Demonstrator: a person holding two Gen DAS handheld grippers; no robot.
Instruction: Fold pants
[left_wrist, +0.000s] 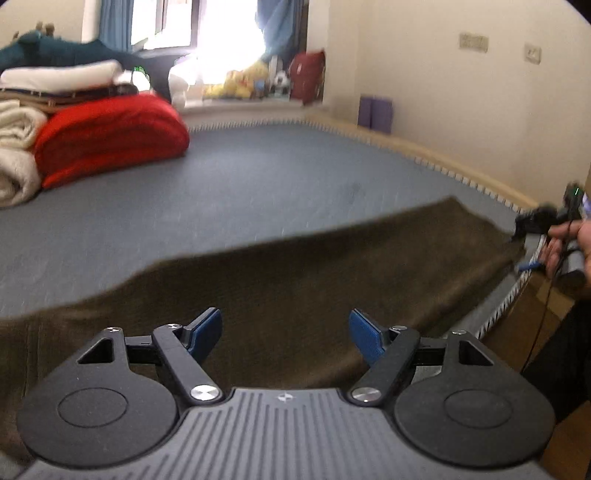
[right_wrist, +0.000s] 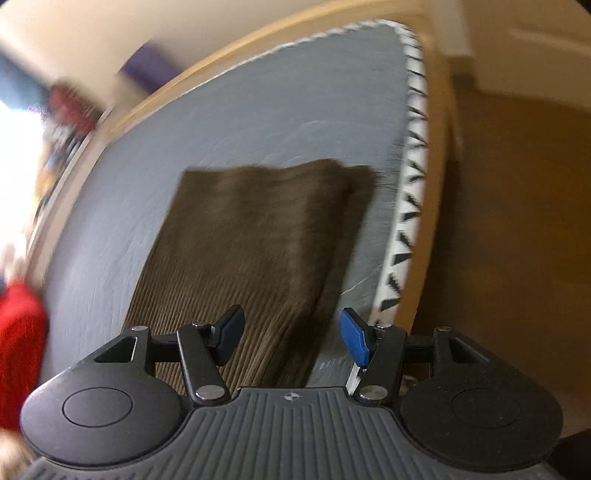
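Observation:
Dark olive-brown corduroy pants (left_wrist: 332, 277) lie flat and lengthwise across the grey bed (left_wrist: 240, 192). My left gripper (left_wrist: 286, 332) hovers low over one end of them, jaws wide apart, with nothing between the blue pads. A hand holds my right gripper (left_wrist: 522, 245) at the far right end of the pants, by the bed's edge. The right wrist view looks along the pants (right_wrist: 251, 229), folded leg on leg. There my right gripper (right_wrist: 291, 334) is open just above their near edge, pads not pressing the cloth.
A red blanket (left_wrist: 110, 136) and cream blankets (left_wrist: 18, 147) are piled at the bed's far left, with folded bedding behind. Purple blocks (left_wrist: 375, 112) stand by the wall. The bed's patterned trim (right_wrist: 410, 206) and wooden floor (right_wrist: 498, 221) lie to the right.

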